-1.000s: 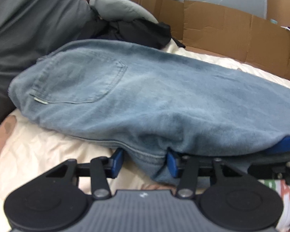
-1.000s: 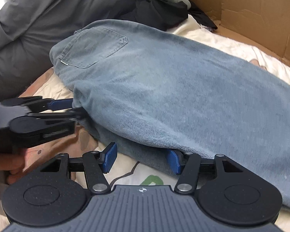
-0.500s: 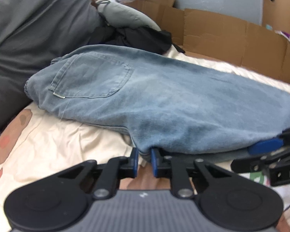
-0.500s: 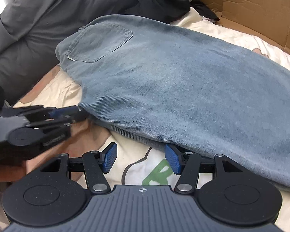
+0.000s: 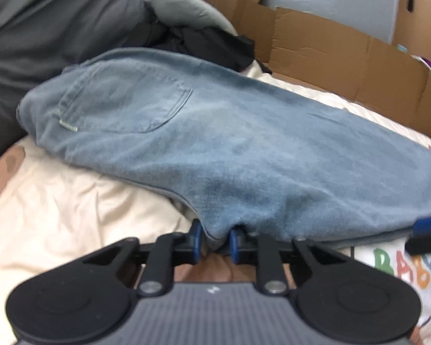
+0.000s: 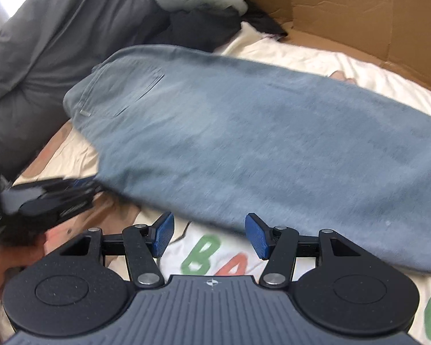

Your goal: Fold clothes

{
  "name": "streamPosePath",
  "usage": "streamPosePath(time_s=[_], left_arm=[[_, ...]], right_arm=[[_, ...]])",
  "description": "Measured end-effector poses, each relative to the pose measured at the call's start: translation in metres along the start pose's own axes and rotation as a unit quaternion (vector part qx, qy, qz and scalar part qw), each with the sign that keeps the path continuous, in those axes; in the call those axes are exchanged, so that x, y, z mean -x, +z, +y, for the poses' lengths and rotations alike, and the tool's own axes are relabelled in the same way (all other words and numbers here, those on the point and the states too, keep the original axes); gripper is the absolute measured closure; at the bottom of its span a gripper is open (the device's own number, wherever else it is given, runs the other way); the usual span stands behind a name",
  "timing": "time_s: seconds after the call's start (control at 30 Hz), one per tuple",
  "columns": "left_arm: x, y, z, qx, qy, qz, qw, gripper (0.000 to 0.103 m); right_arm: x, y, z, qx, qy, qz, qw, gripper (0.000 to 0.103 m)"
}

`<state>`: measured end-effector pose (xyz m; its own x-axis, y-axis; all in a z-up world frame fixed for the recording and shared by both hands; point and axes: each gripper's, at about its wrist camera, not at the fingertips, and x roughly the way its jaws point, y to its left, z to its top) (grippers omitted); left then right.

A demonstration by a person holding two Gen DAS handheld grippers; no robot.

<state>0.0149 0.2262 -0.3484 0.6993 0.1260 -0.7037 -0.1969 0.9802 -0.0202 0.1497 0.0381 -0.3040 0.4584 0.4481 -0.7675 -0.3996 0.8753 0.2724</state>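
Jeans pinched at the near edge, fold barely begun

The light-blue jeans (image 5: 244,149) lie long across the cream sheet (image 5: 71,210), back pocket toward ten o'clock, legs running to three o'clock. The left gripper (image 5: 215,240) has its blue pads clamped on the hem-side edge at six o'clock. The right gripper (image 6: 209,234) stands half open and empty, just short of that edge. They look halved lengthwise only; the cross folds remain.
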Motion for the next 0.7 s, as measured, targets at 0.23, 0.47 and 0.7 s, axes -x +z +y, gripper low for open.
streamPosePath(time_s=[0.23, 0.47, 0.7], left_arm=[[0.013, -0.001, 0.005, 0.009, -0.004, 0.010, 0.9999, 0.091], [0.024, -0.010, 0.019, 0.000, 0.012, 0.044, 0.9990, 0.103], [0.040, 0.019, 0.010, -0.036, -0.018, 0.001, 0.9992, 0.099]], right_arm=[[-0.031, 0.012, -0.001, 0.016, -0.017, 0.014, 1.000, 0.042], [-0.054, 0.001, 0.004, 0.054, -0.042, 0.034, 0.997, 0.042], [-0.055, 0.000, 0.008, 0.045, -0.056, 0.031, 0.997, 0.041]])
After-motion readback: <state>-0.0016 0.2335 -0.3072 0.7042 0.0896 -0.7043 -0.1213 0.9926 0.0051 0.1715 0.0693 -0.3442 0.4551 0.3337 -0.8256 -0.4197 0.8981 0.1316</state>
